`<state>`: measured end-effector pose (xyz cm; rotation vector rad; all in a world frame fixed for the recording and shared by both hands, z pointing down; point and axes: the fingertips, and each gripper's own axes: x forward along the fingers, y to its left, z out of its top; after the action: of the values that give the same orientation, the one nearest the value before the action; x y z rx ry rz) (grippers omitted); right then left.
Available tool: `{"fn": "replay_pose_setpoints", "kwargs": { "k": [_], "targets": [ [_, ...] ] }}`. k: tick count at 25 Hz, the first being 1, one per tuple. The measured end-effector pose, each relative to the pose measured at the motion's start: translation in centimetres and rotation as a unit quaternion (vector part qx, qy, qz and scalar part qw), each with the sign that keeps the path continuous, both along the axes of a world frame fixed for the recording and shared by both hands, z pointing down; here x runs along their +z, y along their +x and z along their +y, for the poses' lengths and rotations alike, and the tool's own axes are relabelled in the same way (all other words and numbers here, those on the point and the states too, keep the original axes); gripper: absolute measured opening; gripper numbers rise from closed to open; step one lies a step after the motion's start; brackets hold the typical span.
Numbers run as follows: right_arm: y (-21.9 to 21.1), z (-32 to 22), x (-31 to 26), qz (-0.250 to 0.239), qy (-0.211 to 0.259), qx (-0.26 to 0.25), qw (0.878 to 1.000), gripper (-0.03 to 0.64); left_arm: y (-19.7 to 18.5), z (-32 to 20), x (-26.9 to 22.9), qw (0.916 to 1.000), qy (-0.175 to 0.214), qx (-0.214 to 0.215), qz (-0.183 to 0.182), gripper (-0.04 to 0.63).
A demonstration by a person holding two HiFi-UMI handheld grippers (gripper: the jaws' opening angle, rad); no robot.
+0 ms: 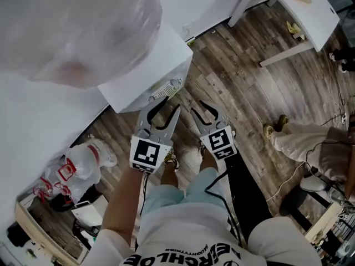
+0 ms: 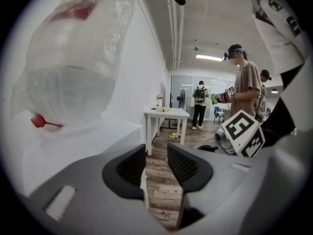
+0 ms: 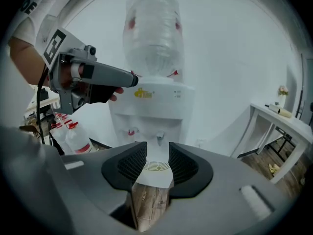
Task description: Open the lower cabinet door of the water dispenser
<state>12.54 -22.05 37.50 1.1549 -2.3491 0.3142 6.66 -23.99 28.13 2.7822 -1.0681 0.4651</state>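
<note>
The white water dispenser point(image 3: 152, 106) stands ahead in the right gripper view with a plastic-wrapped bottle point(image 3: 152, 33) on top, two taps and a drip tray point(image 3: 157, 167). Its lower cabinet door is hidden behind my jaws. From the head view I see its top point(image 1: 155, 65) below the bottle point(image 1: 72, 26). My left gripper point(image 1: 166, 107) hangs just in front of the dispenser's drip tray point(image 1: 165, 88), open with nothing between its fingers point(image 2: 156, 163). My right gripper point(image 1: 208, 111) floats beside it to the right, open and empty point(image 3: 157, 168), apart from the dispenser. The left gripper's body point(image 3: 98, 77) shows at upper left there.
Several spare water bottles point(image 1: 77, 162) stand on the floor left of the dispenser. A white table point(image 1: 299, 10) is at the far right. One person's legs point(image 1: 294, 140) are on the wooden floor to my right. Other people point(image 2: 244, 92) stand farther down the room.
</note>
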Motion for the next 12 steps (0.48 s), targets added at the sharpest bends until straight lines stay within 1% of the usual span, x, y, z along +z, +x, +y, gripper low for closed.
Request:
{"fn": "replay_pose_setpoints", "kwargs": {
  "k": [2, 4, 6, 9, 12],
  "targets": [
    [0.8, -0.6, 2.5, 0.001, -0.013, -0.008, 1.0, 0.121, 0.4, -0.4, 1.7, 0.9999, -0.008, -0.008, -0.006, 0.146],
    [1.5, -1.0, 5.0, 0.007, -0.026, -0.017, 1.0, 0.121, 0.5, -1.0, 3.6, 0.9995, -0.017, -0.025, -0.011, 0.146],
    [2.2, -1.7, 7.1, 0.014, -0.035, -0.028, 0.999, 0.121, 0.9, -1.8, 5.3, 0.9989, -0.024, -0.041, -0.007, 0.146],
    [3.4, -2.8, 10.0, 0.027, -0.048, -0.048, 0.997, 0.121, 2.3, -2.4, 7.6, 0.9991, -0.022, -0.036, -0.005, 0.146],
    [4.5, -4.0, 12.9, 0.039, -0.054, -0.063, 0.996, 0.121, 3.7, -2.8, 10.3, 0.9987, -0.034, -0.038, -0.006, 0.146]
  ]
}}
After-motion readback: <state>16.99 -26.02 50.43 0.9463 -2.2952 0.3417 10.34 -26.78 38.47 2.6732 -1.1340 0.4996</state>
